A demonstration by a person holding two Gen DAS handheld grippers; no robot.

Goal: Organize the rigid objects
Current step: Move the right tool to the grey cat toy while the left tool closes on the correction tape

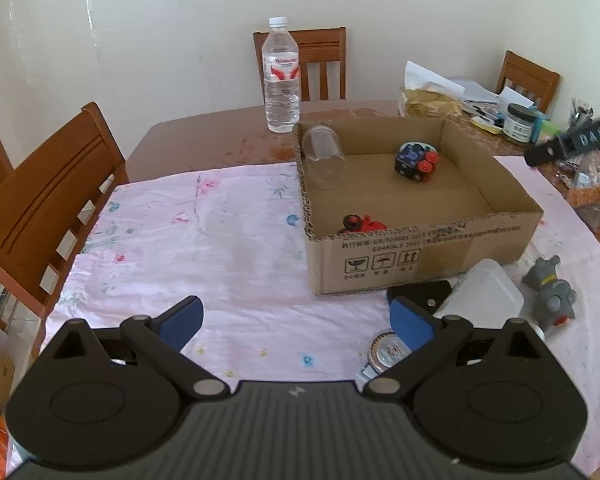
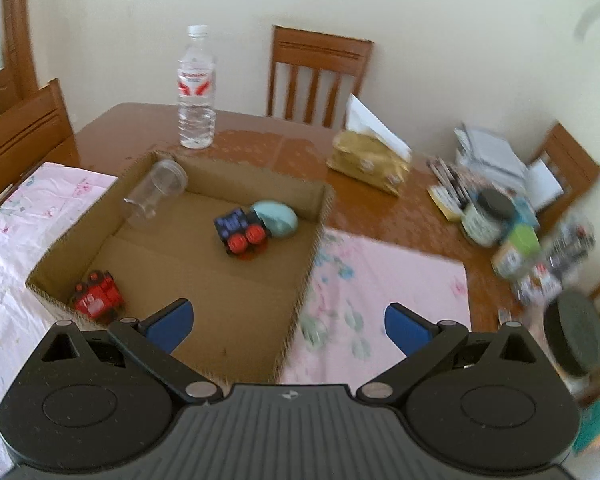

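Observation:
An open cardboard box (image 1: 420,248) (image 2: 300,280) sits on the pink cloth. It holds a clear jar (image 1: 324,156) (image 2: 156,192) on its side, a black toy with red wheels (image 1: 416,162) (image 2: 242,232), a pale blue oval thing (image 2: 278,218) and a red toy (image 1: 362,224) (image 2: 98,296). My left gripper (image 1: 296,320) is open and empty above the cloth before the box. Near its right finger lie a white plastic container (image 1: 484,292), a round metal piece (image 1: 386,350) and a grey toy animal (image 1: 552,292). My right gripper (image 2: 288,326) is open and empty over the box's near right corner.
A water bottle (image 1: 281,76) (image 2: 196,88) stands behind the box. A tissue pack (image 2: 370,160), jars (image 2: 488,216) and papers crowd the table's right side. Wooden chairs (image 1: 48,208) (image 2: 320,76) surround the table. The right gripper's tip (image 1: 572,142) shows at the far right.

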